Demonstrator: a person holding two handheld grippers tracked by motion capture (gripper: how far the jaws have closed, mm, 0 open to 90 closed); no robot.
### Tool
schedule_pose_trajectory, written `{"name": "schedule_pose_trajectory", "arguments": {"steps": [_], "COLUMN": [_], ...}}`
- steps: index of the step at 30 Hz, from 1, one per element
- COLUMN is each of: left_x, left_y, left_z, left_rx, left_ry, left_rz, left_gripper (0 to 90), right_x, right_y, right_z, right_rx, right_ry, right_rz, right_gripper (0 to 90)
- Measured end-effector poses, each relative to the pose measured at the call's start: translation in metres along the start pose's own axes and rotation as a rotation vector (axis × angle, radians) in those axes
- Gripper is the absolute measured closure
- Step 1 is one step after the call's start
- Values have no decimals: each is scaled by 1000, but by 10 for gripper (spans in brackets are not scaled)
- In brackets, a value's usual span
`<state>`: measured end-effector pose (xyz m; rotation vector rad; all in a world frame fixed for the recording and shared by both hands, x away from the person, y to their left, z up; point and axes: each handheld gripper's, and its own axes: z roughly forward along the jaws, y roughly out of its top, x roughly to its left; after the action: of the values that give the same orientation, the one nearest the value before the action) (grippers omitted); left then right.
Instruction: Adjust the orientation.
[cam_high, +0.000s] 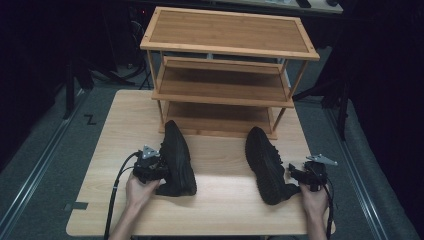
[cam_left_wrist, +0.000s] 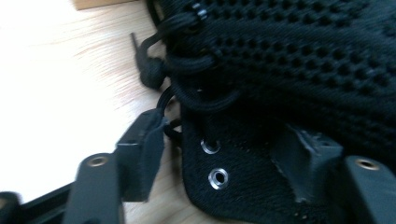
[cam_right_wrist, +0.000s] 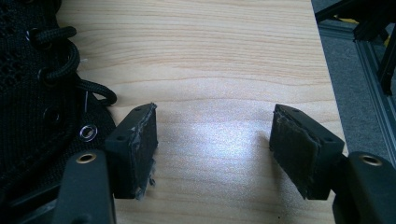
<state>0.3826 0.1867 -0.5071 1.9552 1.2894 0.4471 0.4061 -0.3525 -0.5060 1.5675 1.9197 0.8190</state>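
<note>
Two black mesh-knit shoes (cam_high: 177, 160) (cam_high: 266, 165), light wood-grain table (cam_high: 220, 200), warm brown shelf rack (cam_high: 227, 70) — silver eyelets (cam_left_wrist: 218, 178).

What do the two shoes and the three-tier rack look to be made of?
Left shoe: black knit mesh upper, likely textile; open weave, cord laces and metal eyelets show. Right shoe: looks the same. Rack: light wood or bamboo, smooth, with visible grain, darker shelf panels.

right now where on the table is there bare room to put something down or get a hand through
Bare wood lies between the left shoe and the right shoe, running up to the rack foot. The table left edge strip and front edge are also free. The rack's three shelves are bare. It is crowded where the left claw meets its shoe, and by the right claw.
</note>
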Motion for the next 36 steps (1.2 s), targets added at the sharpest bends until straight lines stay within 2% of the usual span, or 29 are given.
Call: {"name": "schedule_pose_trajectory", "arguments": {"steps": [4, 6, 7, 9, 11, 16, 26, 33, 36], "left_x": [-5, -6, -6, -6, -7, -6, -7, -10, -14], "left_y": [5, 7, 8, 8, 9, 10, 13, 14, 17], "left_z": [3, 4, 4, 4, 3, 0, -5, -6, -8], "left_rx": [9, 6, 0, 1, -2, -27, -59, -71, -74], "left_ry": [0, 5, 8, 5, 16, 17, -2, -6, -3], "left_rz": [20, 14, 13, 1, 6, -4, -23, -11, 8], "left_gripper": [450, 463, 503, 533, 574, 660, 710, 715, 715], "right_x": [0, 0, 0, 0, 0, 0, 0, 0, 0], "right_y": [0, 0, 0, 0, 0, 0, 0, 0, 0], "right_z": [0, 0, 0, 0, 0, 0, 0, 0, 0], "right_rx": [0, 1, 0, 0, 0, 0, 0, 0, 0], "right_ry": [1, 1, 1, 1, 2, 2, 3, 4, 4], "right_rz": [-1, 0, -1, -1, 0, -1, -2, -4, -4], "right_gripper": [325, 325, 325, 325, 325, 325, 325, 325, 325]}}
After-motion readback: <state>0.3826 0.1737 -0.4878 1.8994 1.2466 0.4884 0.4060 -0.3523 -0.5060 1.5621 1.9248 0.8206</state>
